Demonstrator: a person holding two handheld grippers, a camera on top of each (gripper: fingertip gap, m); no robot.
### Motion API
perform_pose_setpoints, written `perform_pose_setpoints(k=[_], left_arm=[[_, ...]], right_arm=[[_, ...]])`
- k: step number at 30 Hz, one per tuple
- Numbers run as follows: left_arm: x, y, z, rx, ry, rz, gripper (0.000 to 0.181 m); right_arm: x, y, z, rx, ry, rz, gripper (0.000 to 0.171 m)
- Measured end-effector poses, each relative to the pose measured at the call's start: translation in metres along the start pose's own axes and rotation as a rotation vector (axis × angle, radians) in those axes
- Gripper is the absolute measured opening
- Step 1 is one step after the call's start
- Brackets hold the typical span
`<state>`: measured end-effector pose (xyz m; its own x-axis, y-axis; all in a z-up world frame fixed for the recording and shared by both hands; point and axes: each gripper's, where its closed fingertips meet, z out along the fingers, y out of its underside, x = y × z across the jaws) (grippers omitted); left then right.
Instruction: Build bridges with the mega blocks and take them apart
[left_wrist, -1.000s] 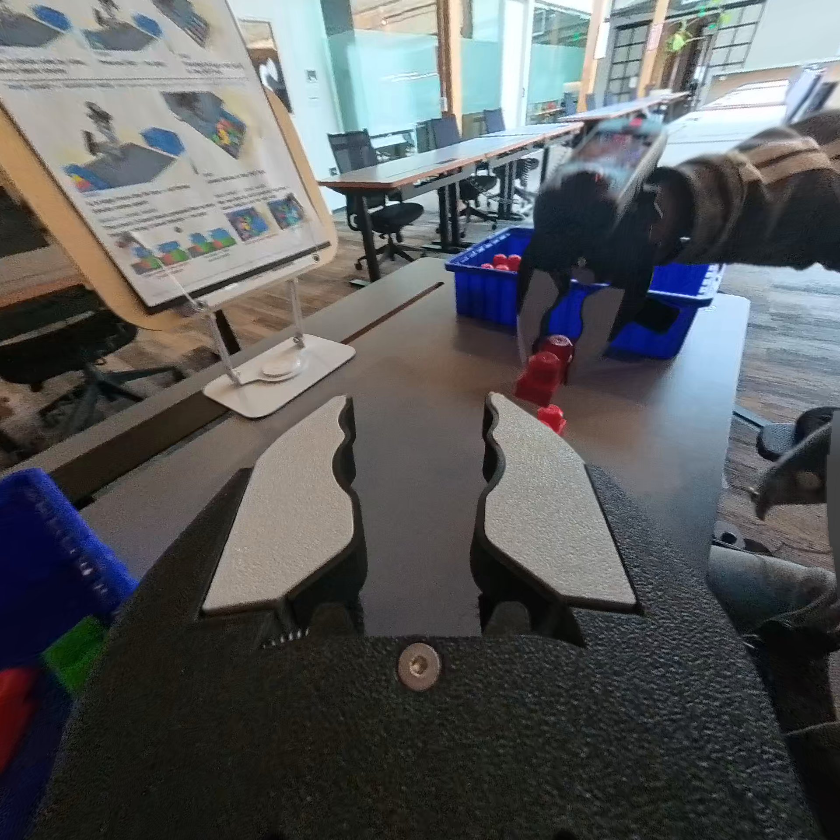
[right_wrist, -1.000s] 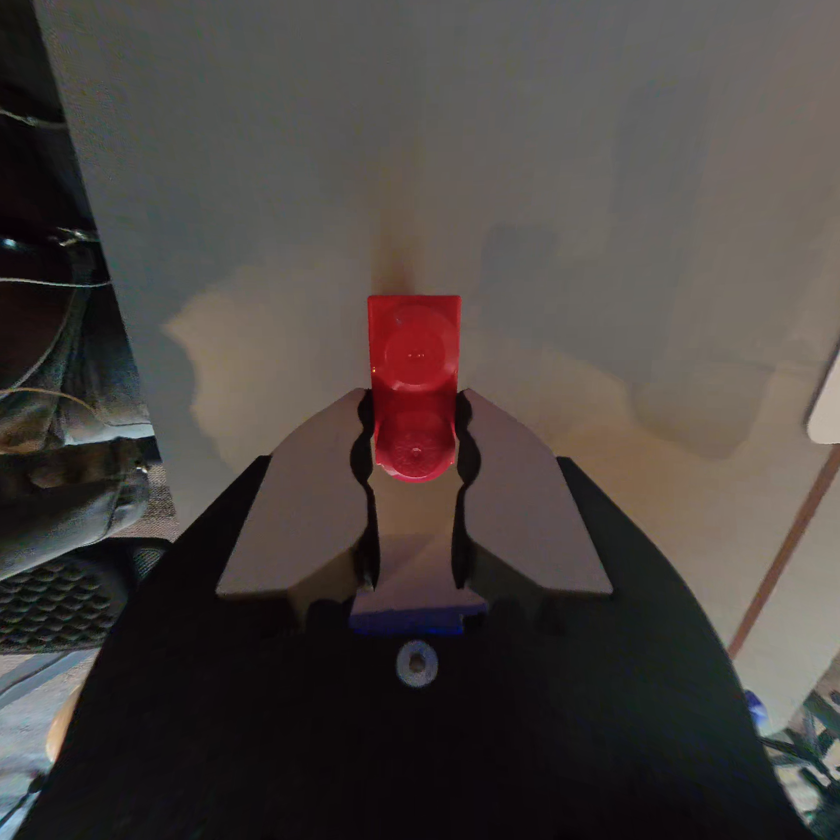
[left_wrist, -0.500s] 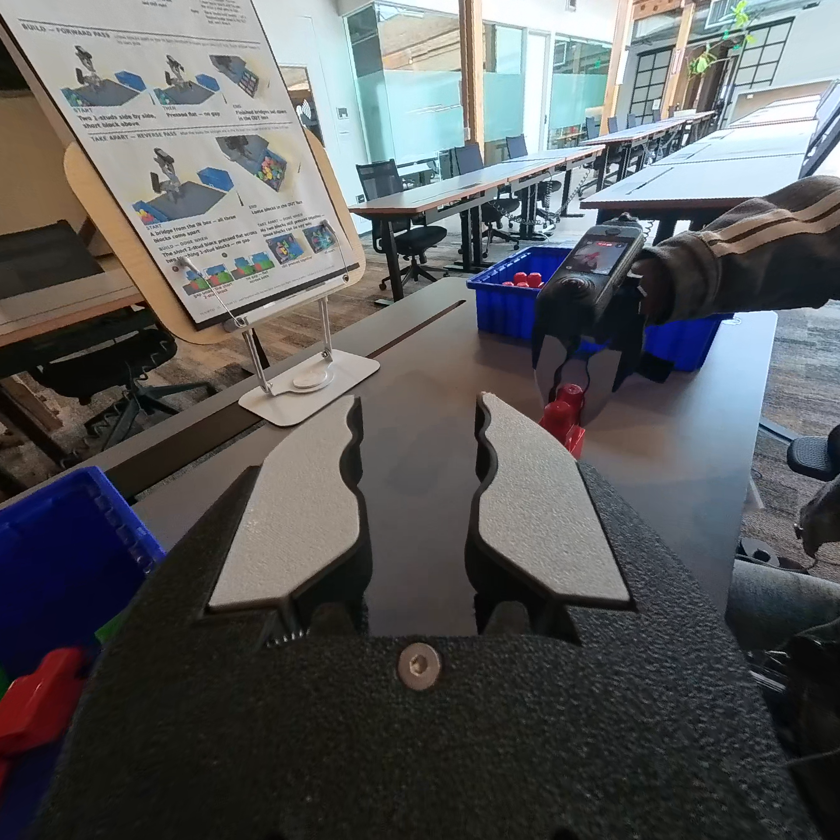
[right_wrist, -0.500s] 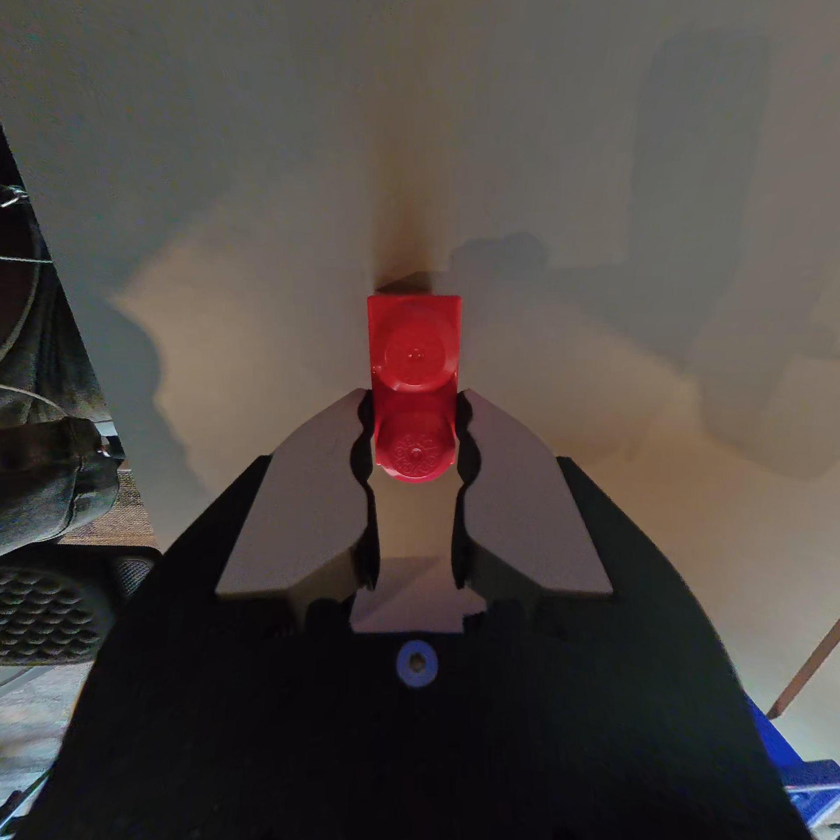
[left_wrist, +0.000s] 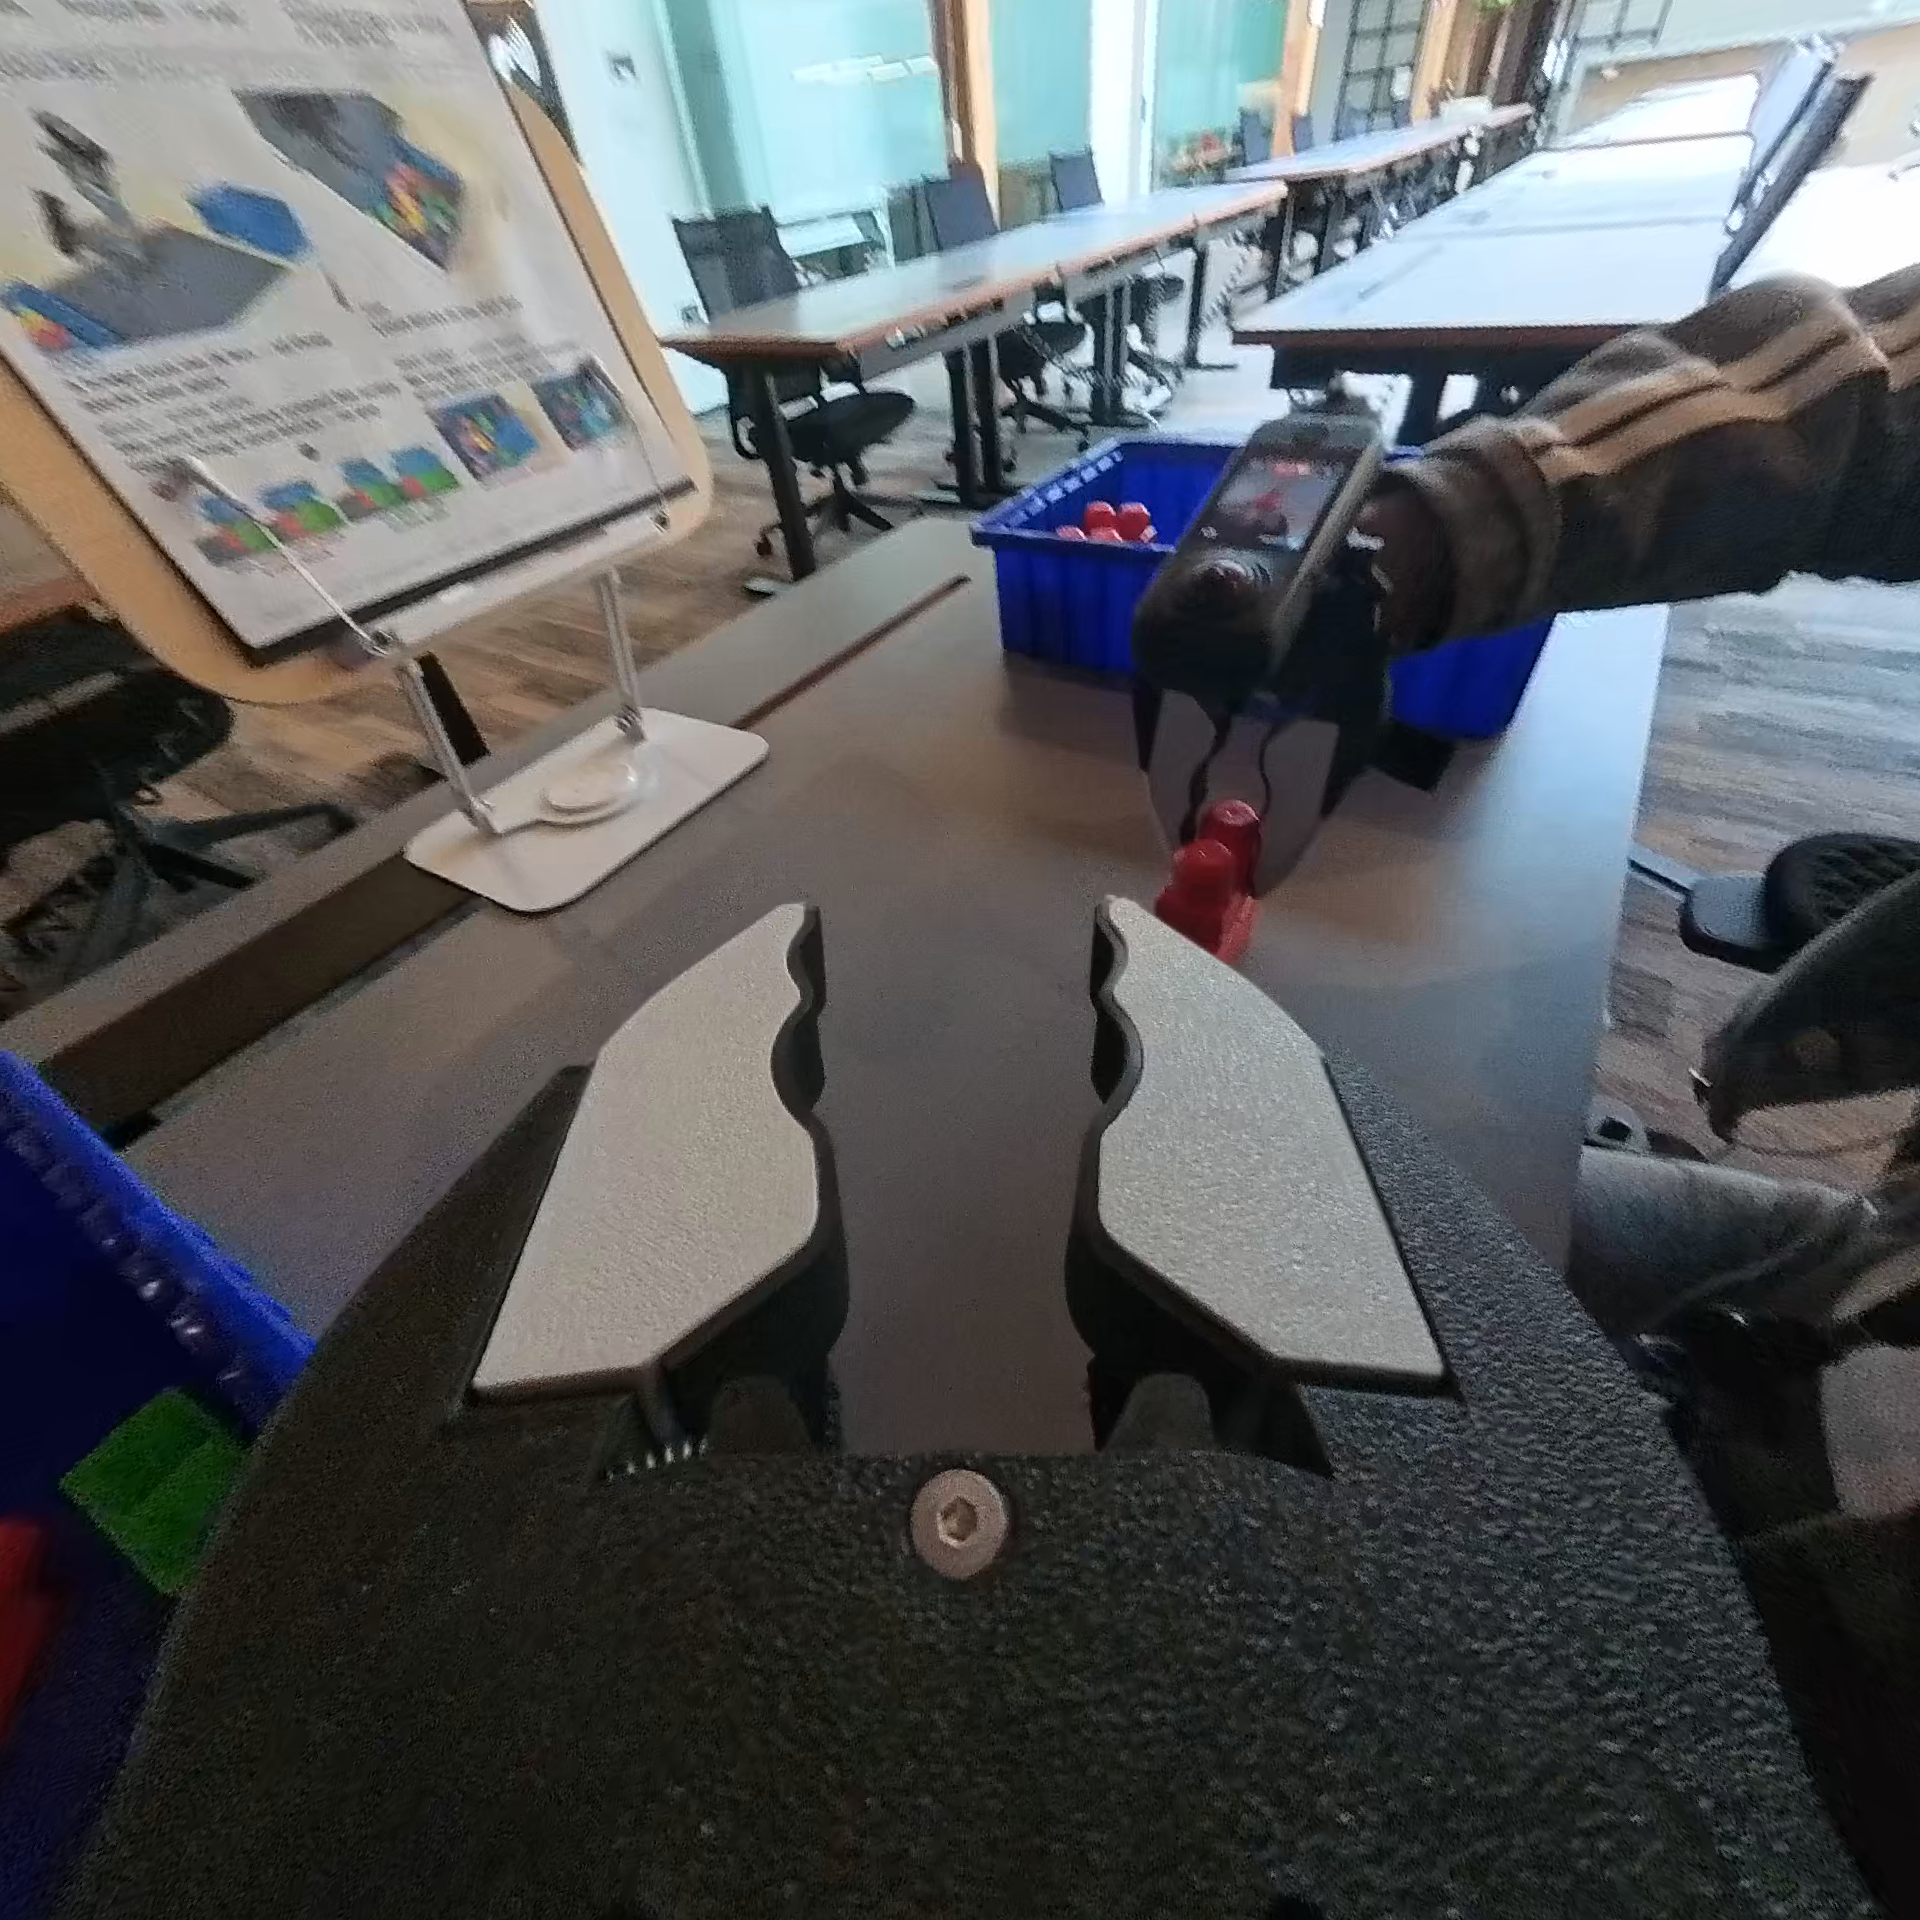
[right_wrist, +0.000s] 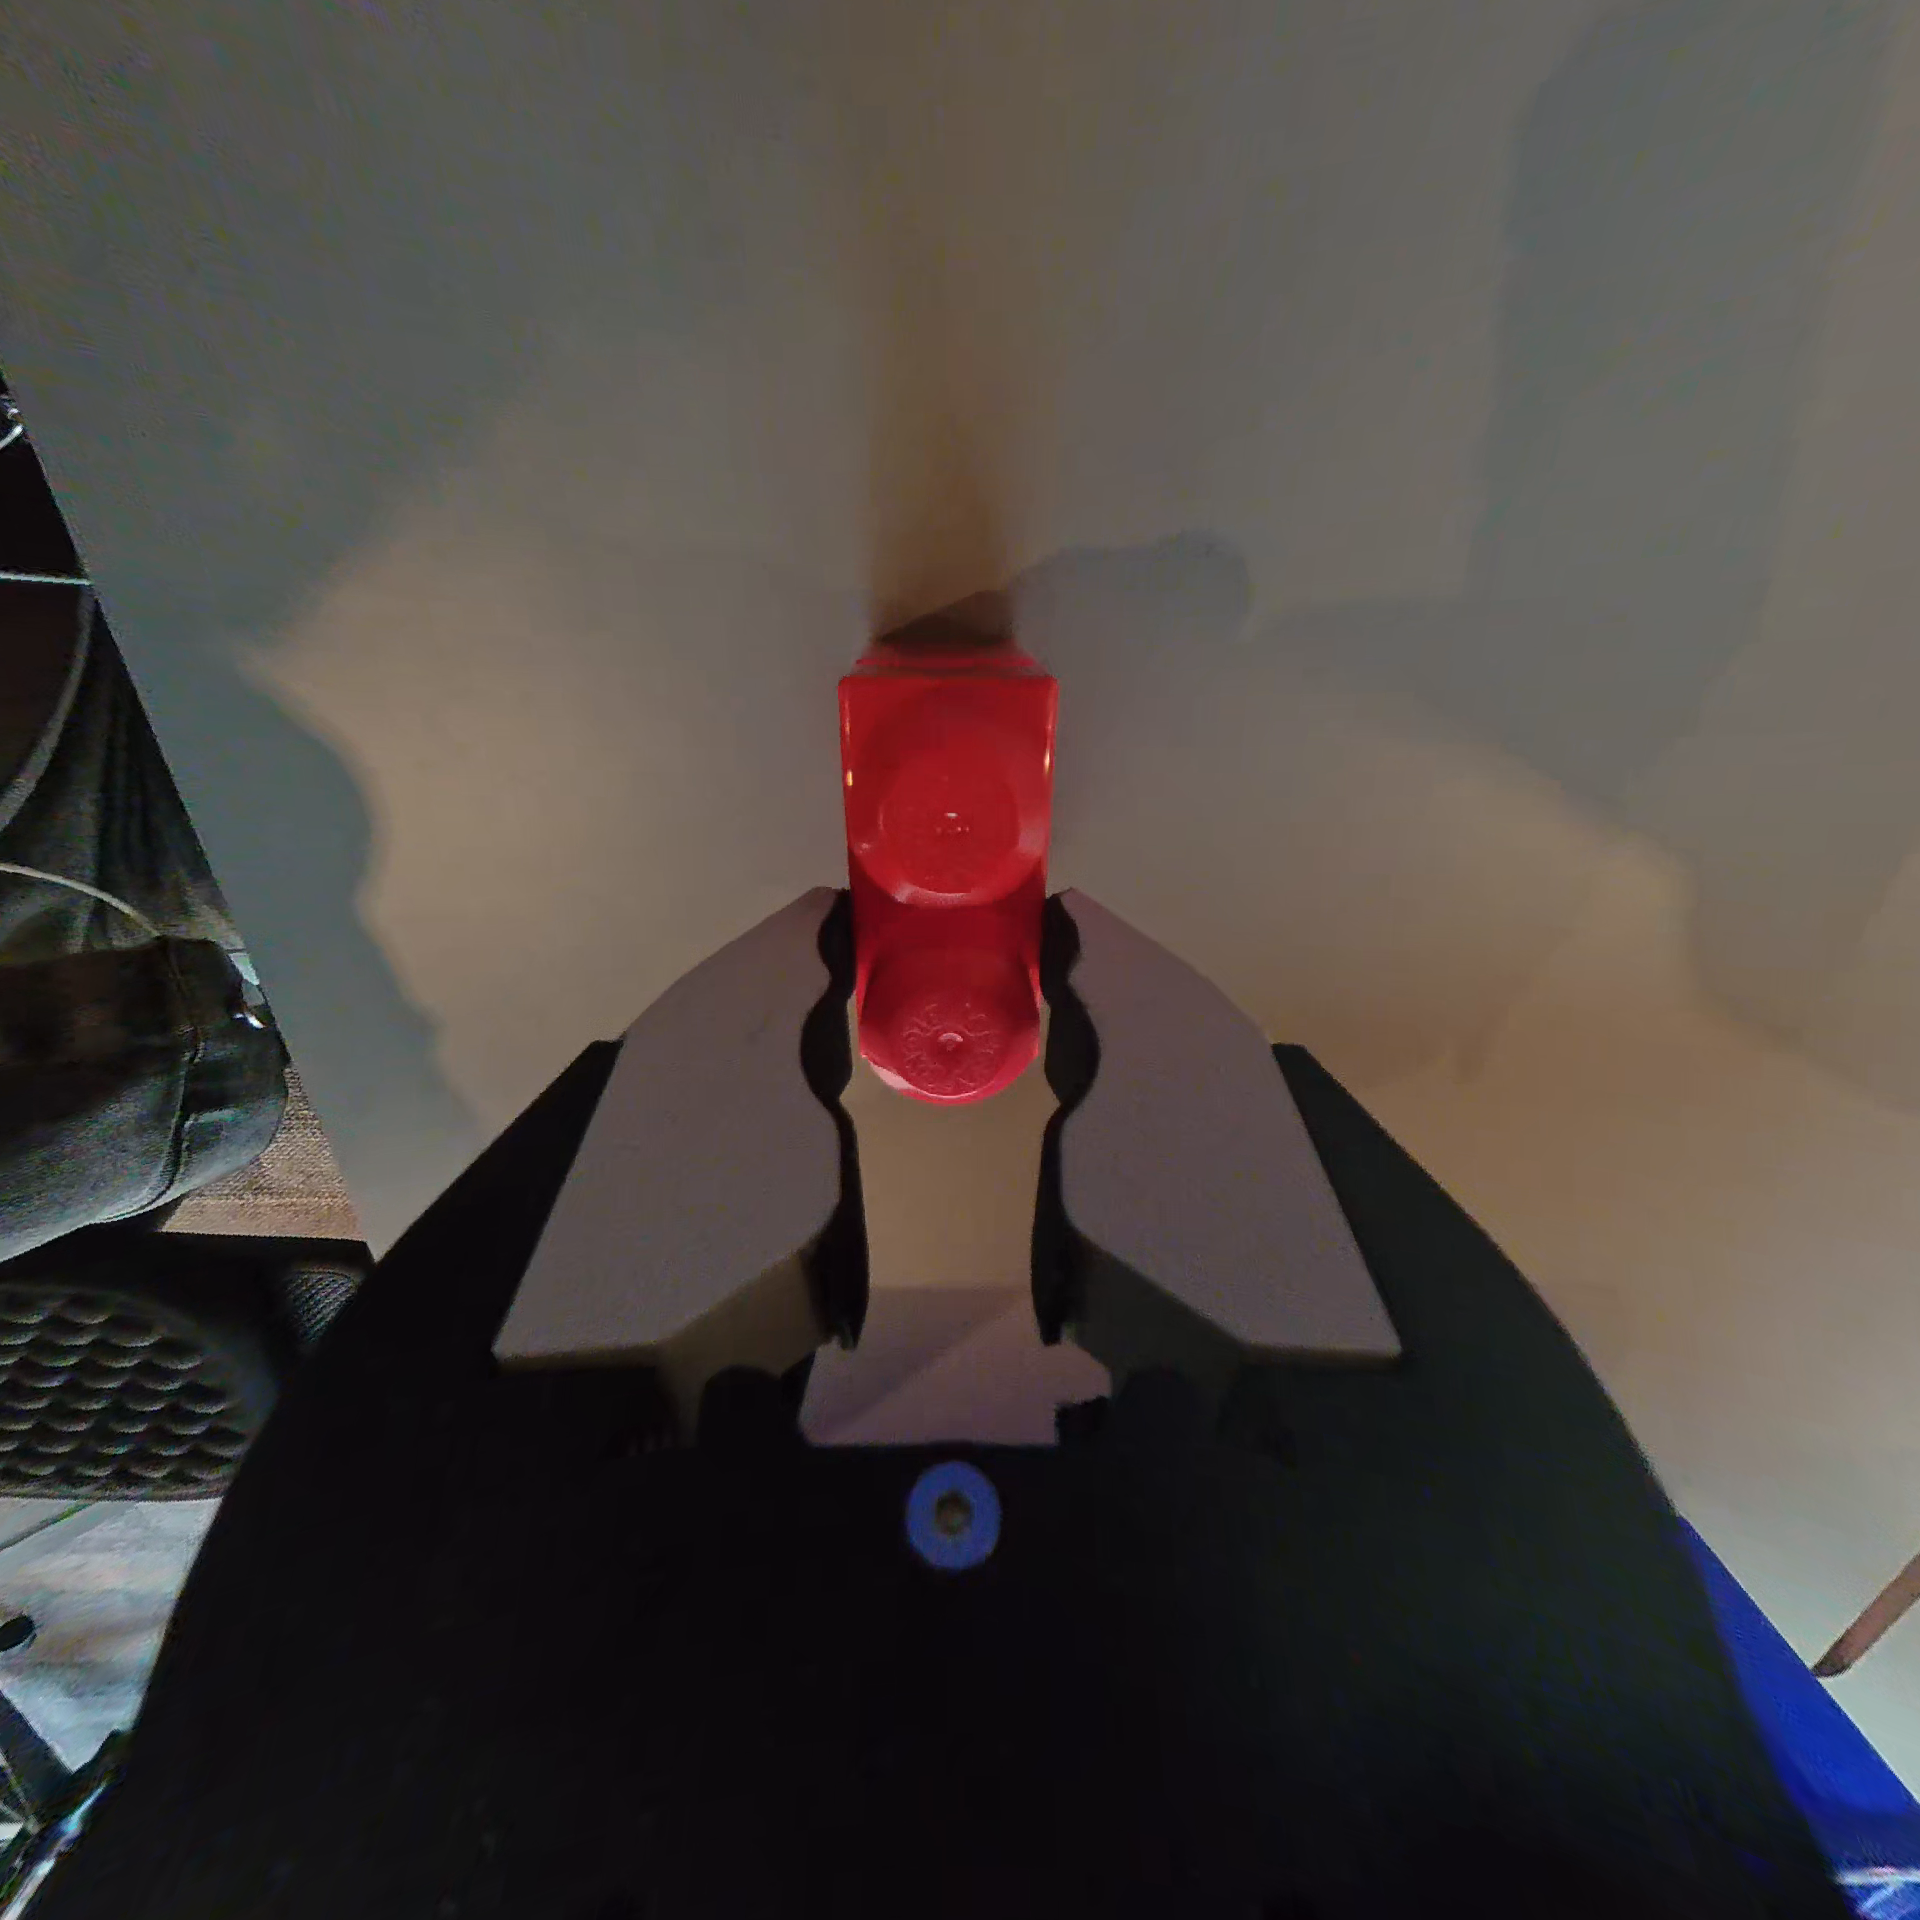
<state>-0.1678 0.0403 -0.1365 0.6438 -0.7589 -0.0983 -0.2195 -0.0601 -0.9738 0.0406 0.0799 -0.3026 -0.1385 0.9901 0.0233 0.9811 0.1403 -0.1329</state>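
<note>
Red 2-stud mega block (right_wrist: 948, 883) clamped at its near stud by right gripper (right_wrist: 948, 997), now lower than 0.5 s ago, base on dark tabletop (left_wrist: 935, 790) w/ bare room around. L to R: left blue bin (left_wrist: 94, 1247) w/ green block (left_wrist: 156, 1475); left gripper (left_wrist: 951, 966) agape, empty; far blue bin (left_wrist: 1070, 592) holding red blocks (left_wrist: 1112, 520).

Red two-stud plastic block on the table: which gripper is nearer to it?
Right. The right gripper is closed around the red two-stud plastic block; the left gripper hovers open, short of it and empty.

An instruction board (left_wrist: 312, 312) on a stand beside office chairs (left_wrist: 810, 405).
</note>
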Motion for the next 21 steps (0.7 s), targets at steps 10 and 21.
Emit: perform_pose_setpoints(k=[10,21], left_arm=[[0.035,0.038,0.038,-0.084,0.227,0.031,0.054],[0.069,0.112,0.098,-0.182,0.396,-0.005,0.063]], right_arm=[[-0.002,0.001,0.002,-0.068,-0.03,-0.014,0.033],[-0.003,0.004,0.004,-0.191,-0.021,-0.035,0.033]])
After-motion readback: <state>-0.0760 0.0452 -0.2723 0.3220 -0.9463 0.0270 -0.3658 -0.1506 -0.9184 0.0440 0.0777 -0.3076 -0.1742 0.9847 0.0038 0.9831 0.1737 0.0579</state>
